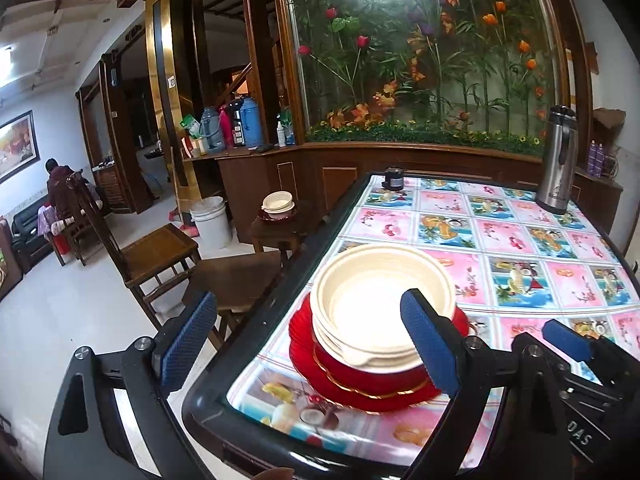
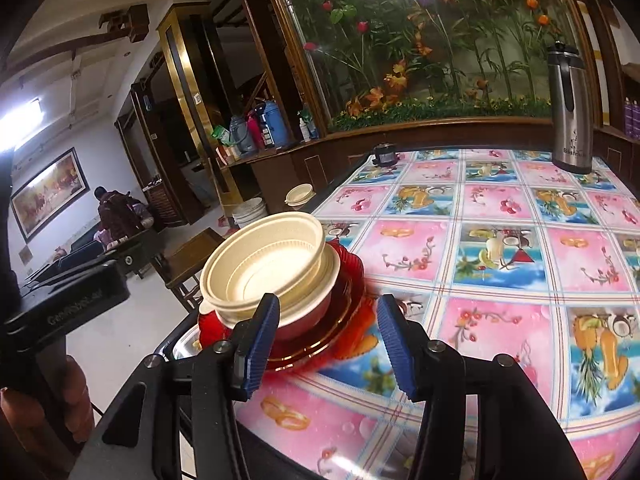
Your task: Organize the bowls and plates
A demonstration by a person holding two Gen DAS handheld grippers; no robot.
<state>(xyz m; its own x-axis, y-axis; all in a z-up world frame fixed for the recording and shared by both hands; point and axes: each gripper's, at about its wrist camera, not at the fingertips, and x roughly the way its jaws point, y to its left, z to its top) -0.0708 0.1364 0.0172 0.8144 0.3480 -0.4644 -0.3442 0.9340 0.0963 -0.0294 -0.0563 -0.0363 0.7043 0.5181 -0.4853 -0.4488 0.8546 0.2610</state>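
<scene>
Left claw [image 1: 310, 336]: jaws wide apart, nothing between the pads; blue left pad low left of centre, right pad in front of the stack in the left wrist view.
Right claw [image 2: 326, 344]: jaws partly apart, empty; pads at lower centre of the right wrist view, also seen at lower right of the left wrist view.
Stack [image 1: 372, 340]: cream bowls nested on a red bowl, on red plates; centre of the left view, centre left of the right view.
Top bowl [image 2: 266, 264]: cream, ribbed wall, tilted in the nest, not seated level.
Red plates [image 2: 344, 320]: scalloped, gold-rimmed, flat on the cloth at the near left table corner.
Table [image 2: 500, 264]: pink and blue fruit-print cloth, dark raised rim.
Bearing from claws: stack straight ahead and a little below the left claw; ahead and to the left of the right claw, just beyond its left pad.
Long axis: none; stack round, open from any side.
Nearer hand: judged the left, squarely lined up; right offset to one side.
Second stack [image 1: 279, 204]: cream bowls on a red plate, on a small stool beyond the table, upper centre left.
Flask [image 1: 556, 160]: steel, upright, far right table edge.
Chair [image 1: 156, 252]: wooden, left of table.
</scene>
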